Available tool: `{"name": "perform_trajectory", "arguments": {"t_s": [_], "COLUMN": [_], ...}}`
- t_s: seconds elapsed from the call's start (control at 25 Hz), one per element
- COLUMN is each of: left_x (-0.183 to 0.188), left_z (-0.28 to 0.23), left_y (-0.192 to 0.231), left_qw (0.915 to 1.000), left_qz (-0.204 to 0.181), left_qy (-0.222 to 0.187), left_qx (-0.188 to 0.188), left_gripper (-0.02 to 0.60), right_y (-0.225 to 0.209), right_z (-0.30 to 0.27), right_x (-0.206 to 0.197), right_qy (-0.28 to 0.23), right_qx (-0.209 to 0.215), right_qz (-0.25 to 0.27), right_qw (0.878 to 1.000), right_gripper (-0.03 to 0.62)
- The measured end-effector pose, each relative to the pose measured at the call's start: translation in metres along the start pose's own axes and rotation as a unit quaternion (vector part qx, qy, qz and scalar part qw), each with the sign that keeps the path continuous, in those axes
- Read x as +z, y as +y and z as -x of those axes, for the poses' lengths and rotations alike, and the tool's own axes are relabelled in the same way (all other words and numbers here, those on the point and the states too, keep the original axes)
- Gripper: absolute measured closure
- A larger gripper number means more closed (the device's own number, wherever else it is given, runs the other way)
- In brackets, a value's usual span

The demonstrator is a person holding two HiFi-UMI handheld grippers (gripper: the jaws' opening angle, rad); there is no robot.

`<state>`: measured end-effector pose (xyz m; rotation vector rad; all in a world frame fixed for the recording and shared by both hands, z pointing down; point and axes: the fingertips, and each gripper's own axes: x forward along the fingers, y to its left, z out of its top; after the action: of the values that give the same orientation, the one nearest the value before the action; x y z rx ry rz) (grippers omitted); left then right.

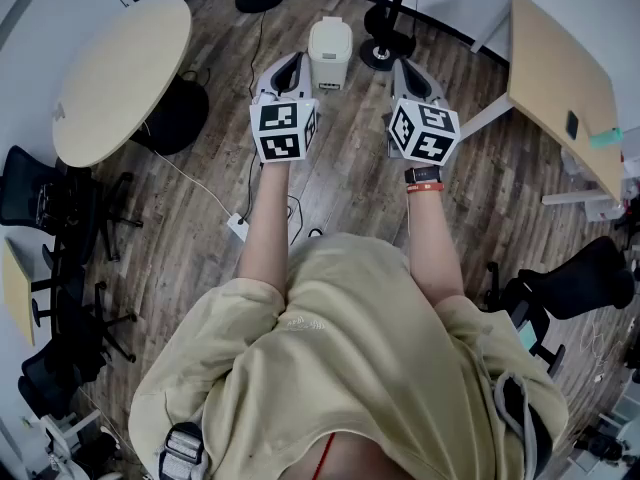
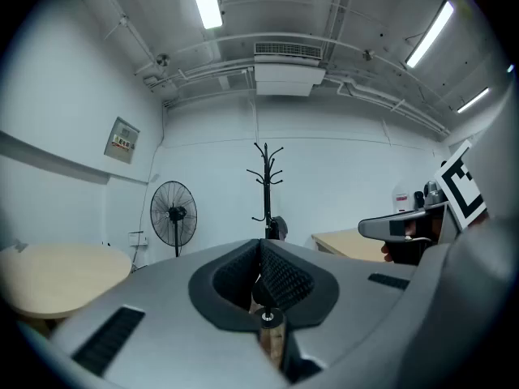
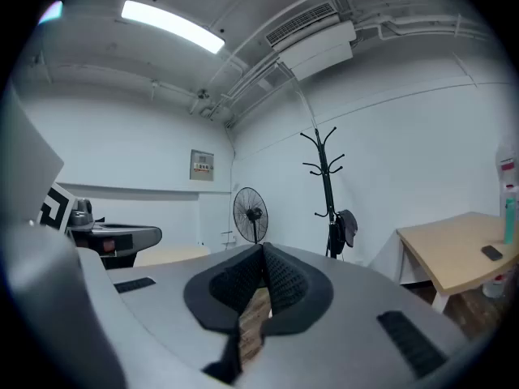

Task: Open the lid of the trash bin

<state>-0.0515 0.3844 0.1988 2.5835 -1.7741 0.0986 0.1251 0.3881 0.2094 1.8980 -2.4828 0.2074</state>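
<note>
**Both grippers clenched and empty, bin lid down on the floor ahead**

The small cream-white plastic trash bin [image 1: 330, 50] stood on the wood-plank floor [image 1: 340, 193], far from the person and between the two raised tools, with its lid down. The left gripper [image 1: 292, 61] was just left of the bin in the head view and the right gripper [image 1: 406, 66] to its right; neither touched it. In each gripper view the ribbed black pads met at their tips with nothing between them, so both tools were clenched on air. Both pointed level at the far wall, not down at the bin.

The risks lay in the approach. The bin looked light and sat low, so a push on the lid from one side would probably slide or tip it rather than open it. With the jaws pressed together, a pinch on the lid's edge would fail unless one tool released first. How the lid hinges could not be told from here. A white power strip [image 1: 238, 226] and its cable lay near the person's feet, a possible snag on stepping forward.
</note>
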Motion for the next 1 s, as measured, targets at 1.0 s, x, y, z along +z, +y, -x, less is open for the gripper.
{"name": "perform_trajectory", "arguments": {"t_s": [1.0], "left_x": [-0.037], "left_z": [0.005], "left_y": [0.072], "left_qw": [0.9975], "left_qz": [0.020], "left_qy": [0.011], "left_qx": [-0.066], "left_gripper": [0.558], "right_y": [0.075], "right_z": [-0.037], "right_x": [-0.041], "right_qy": [-0.010], "right_qx": [-0.021], "right_qz": [-0.042], "right_qw": [0.999], "right_gripper": [0.579]}}
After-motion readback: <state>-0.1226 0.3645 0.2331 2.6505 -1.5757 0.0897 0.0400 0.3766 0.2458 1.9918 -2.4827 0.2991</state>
